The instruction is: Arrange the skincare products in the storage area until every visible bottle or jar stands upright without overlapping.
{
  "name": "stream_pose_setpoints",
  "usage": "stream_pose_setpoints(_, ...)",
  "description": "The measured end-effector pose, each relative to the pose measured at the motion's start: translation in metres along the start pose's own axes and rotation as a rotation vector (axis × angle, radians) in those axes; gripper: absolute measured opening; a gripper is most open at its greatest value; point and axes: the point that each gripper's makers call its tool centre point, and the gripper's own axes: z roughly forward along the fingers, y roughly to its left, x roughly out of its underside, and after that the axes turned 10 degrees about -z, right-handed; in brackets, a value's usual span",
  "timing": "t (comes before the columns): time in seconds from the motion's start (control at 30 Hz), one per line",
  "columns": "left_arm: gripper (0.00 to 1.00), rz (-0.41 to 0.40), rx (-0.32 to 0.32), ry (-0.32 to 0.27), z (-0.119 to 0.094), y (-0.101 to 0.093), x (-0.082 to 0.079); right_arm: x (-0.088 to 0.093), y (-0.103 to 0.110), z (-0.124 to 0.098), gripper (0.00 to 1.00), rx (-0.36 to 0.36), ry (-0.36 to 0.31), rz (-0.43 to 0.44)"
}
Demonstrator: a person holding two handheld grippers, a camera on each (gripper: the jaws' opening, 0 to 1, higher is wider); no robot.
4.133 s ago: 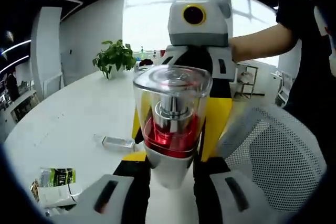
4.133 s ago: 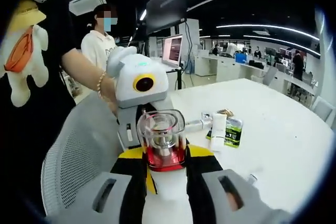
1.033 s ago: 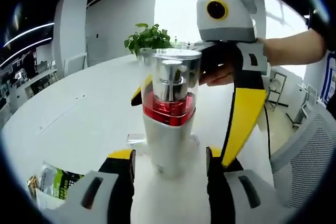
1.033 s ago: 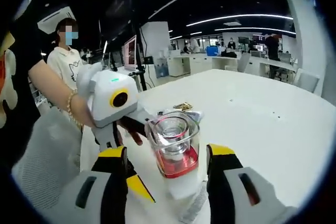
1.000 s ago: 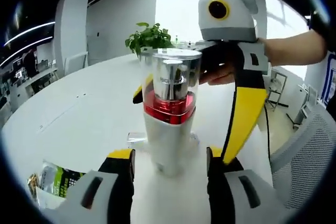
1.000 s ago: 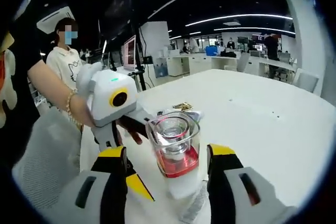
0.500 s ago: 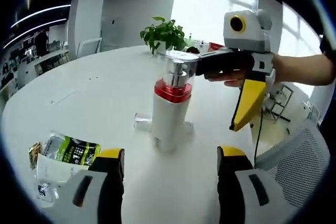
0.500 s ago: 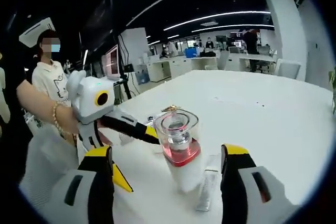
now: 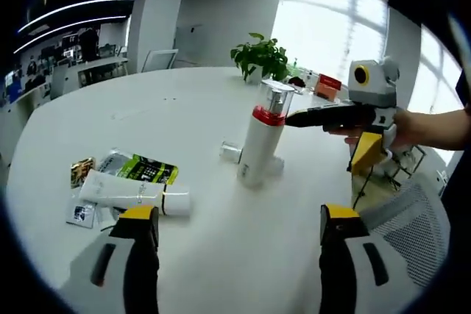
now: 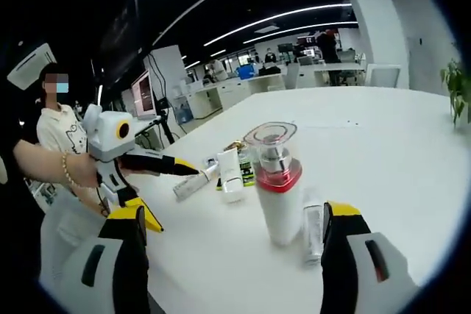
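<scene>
Pump bottle (image 9: 259,142) stands upright; both grippers — left gripper (image 9: 234,255), right gripper (image 10: 234,251) — are spread, empty. Next, approach the lying white tube (image 9: 132,194) squarely — pinch mid-body.

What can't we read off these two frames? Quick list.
- Small clear bottle lying behind the upright white pump bottle with red collar, left gripper view: mostly hidden by it.
- White tube and green sachet: print too small and blurred.
- Same tube, right gripper view: far end hidden, foreshortened.
- Clear bottle, right gripper view: partly cut by the right hand-held gripper.
</scene>
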Motion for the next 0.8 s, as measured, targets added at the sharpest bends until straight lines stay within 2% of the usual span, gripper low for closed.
stream_pose_setpoints(0.07, 0.87, -0.019, -0.028, -0.012, -0.013, 0.007, 0.006, 0.002, 0.006, -0.005, 0.99, 0.008, 0.002, 0.003)
stream_pose_setpoints(0.33, 0.93, -0.061, -0.081, -0.036, -0.050, 0.012, 0.021, 0.008, 0.020, -0.017, 0.99, 0.026, 0.007, 0.024)
stream_pose_setpoints(0.5, 0.96, -0.100, -0.137, -0.046, -0.073, 0.027, 0.036, 0.012, 0.032, -0.022, 0.99, 0.012, 0.023, 0.013)
stream_pose_setpoints(0.7, 0.96, -0.129, -0.162, -0.042, -0.096, 0.027, 0.051, 0.015, 0.043, -0.026, 0.99, 0.025, 0.016, 0.030)
stream_pose_setpoints(0.8, 0.96, -0.132, -0.160, -0.041, -0.104, 0.024, 0.053, 0.017, 0.046, -0.027, 0.99, 0.029, 0.018, 0.037)
